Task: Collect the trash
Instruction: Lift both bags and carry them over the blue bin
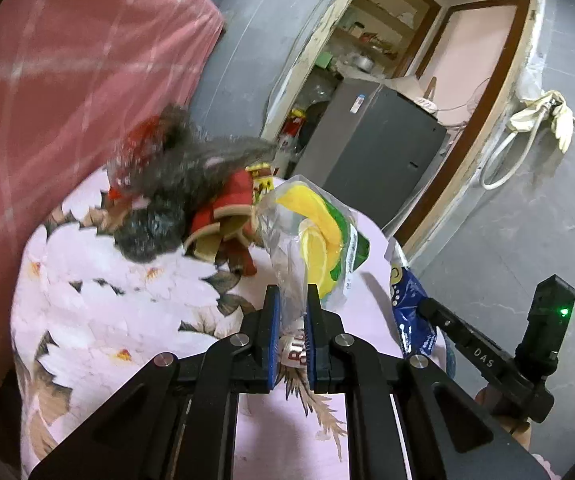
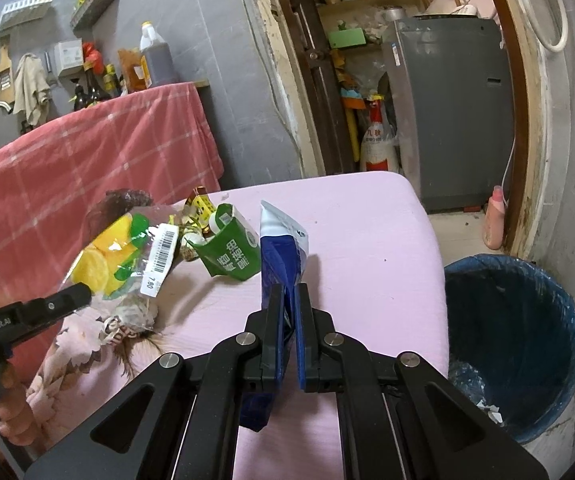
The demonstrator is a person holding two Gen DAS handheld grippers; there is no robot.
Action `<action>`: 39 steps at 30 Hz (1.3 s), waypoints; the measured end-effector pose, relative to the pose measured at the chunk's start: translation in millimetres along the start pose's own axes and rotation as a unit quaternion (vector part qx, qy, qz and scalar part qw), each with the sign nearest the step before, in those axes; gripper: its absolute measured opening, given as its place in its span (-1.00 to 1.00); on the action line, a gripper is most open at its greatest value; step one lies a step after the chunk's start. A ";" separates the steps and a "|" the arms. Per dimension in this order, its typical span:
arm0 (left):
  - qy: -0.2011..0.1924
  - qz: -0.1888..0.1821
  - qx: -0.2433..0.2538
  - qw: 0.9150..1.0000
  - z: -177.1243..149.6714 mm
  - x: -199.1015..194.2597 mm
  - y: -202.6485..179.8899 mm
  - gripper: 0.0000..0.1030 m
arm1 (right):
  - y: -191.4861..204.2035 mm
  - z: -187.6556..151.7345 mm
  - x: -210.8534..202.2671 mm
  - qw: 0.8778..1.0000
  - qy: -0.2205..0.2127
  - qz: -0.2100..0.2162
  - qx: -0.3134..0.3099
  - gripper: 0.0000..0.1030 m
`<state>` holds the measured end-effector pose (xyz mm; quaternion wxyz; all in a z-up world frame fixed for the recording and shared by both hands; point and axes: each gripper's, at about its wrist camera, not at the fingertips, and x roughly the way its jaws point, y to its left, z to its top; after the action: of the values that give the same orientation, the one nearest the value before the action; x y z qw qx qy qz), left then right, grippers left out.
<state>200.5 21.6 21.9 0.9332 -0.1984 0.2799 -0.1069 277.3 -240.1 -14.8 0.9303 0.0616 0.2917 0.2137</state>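
My left gripper [image 1: 292, 297] is shut on the lower corner of a clear plastic bag [image 1: 319, 232] printed in yellow and green, held up above the table. In the right wrist view that bag [image 2: 127, 252] hangs at the left from the left gripper [image 2: 81, 294]. My right gripper [image 2: 289, 292] is shut on a blue and white pouch [image 2: 281, 248] that stands upright between its pads; the left wrist view shows the pouch [image 1: 411, 308] at the right. A torn green carton [image 2: 231, 250], a small yellow box [image 2: 201, 204] and a crumpled wrapper [image 2: 127, 320] lie on the table.
A bin with a blue liner [image 2: 515, 340] stands on the floor right of the table's pink floral cloth [image 2: 367, 240]. Torn red carton pieces [image 1: 235, 208] and a dark fuzzy thing [image 1: 171, 188] lie further back. A pink checked cloth [image 2: 107, 152] hangs behind; a grey machine [image 2: 447, 120] fills the doorway.
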 end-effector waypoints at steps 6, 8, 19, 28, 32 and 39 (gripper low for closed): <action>-0.021 -0.001 0.017 1.000 1.1 -5.9 -6.3 -0.87 | 1.8 1.7 -4.3 1.000 -0.013 -0.003 -0.005 -0.94; -0.023 -0.003 0.024 0.999 0.6 -3.1 -14.0 -0.88 | 1.3 2.7 -6.4 1.000 -0.019 -0.006 -0.004 -0.95; -0.027 -0.014 0.081 0.996 -8.3 35.4 -70.0 -0.88 | -17.0 14.4 -34.2 0.996 -0.072 -0.043 -0.001 -0.95; -0.015 -0.040 0.102 0.994 -14.9 86.8 -130.0 -0.88 | -62.5 29.2 -69.4 0.986 -0.120 -0.114 0.003 -0.95; -0.006 -0.049 0.114 0.992 -23.1 115.6 -165.8 -0.88 | -88.6 31.2 -82.3 0.979 -0.132 -0.152 0.002 -0.95; 0.021 -0.061 0.121 0.991 -39.5 163.4 -213.0 -0.88 | -136.3 23.8 -88.1 0.973 -0.125 -0.194 0.015 -0.95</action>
<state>293.4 -232.7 4.8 0.9361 -0.0981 0.2718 -0.2004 275.1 -400.9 17.7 0.9821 0.0436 0.1827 0.0152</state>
